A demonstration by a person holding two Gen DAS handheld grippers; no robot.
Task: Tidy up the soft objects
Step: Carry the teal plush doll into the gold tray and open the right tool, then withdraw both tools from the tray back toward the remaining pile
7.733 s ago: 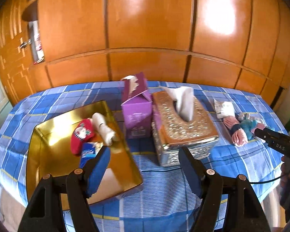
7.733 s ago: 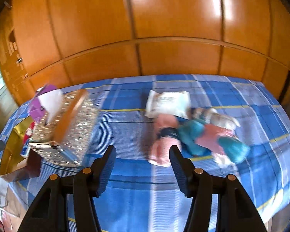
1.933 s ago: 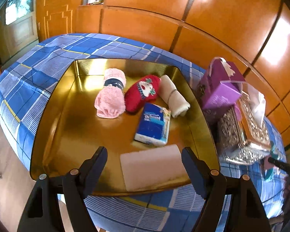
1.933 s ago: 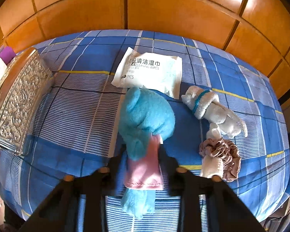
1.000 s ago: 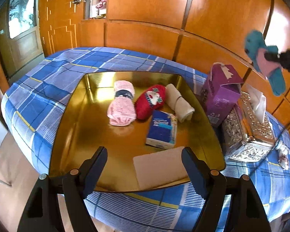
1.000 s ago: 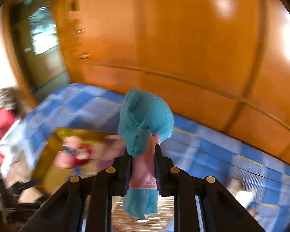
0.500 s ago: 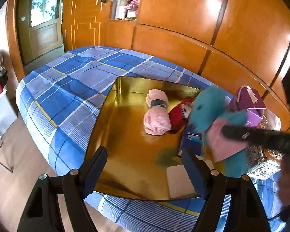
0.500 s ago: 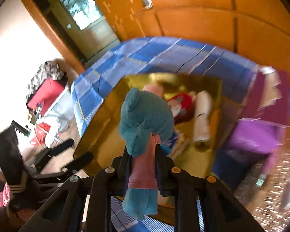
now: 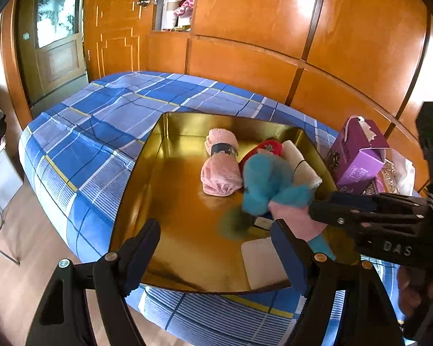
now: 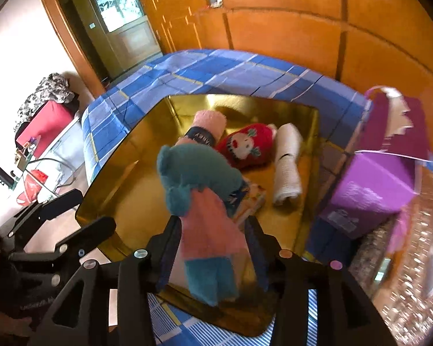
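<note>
A teal and pink rolled sock (image 10: pixel 199 178) hangs between the fingers of my right gripper (image 10: pixel 212 225), low over the gold tray (image 10: pixel 124 178). Its jaws are opening and the sock sits loosely between them, tilting left. In the left wrist view the same sock (image 9: pixel 262 184) and right gripper (image 9: pixel 309 210) reach in from the right over the tray (image 9: pixel 158 173). In the tray lie a pink rolled sock (image 9: pixel 220 167), a red sock (image 10: pixel 248 147), a white roll (image 10: pixel 287 161) and a white pad (image 9: pixel 262 259). My left gripper (image 9: pixel 215 227) stands open and holds nothing at the tray's near edge.
A purple carton (image 10: pixel 375 184) stands right of the tray, with a silver tissue box (image 10: pixel 404 259) beyond it. The blue plaid cover (image 9: pixel 101 121) spreads left and behind the tray. Wooden panelling backs the bed. The floor drops away on the left.
My right gripper has come down over the tray with the teal sock, and its jaws have widened around it. My left gripper has stayed at the tray's near edge.
</note>
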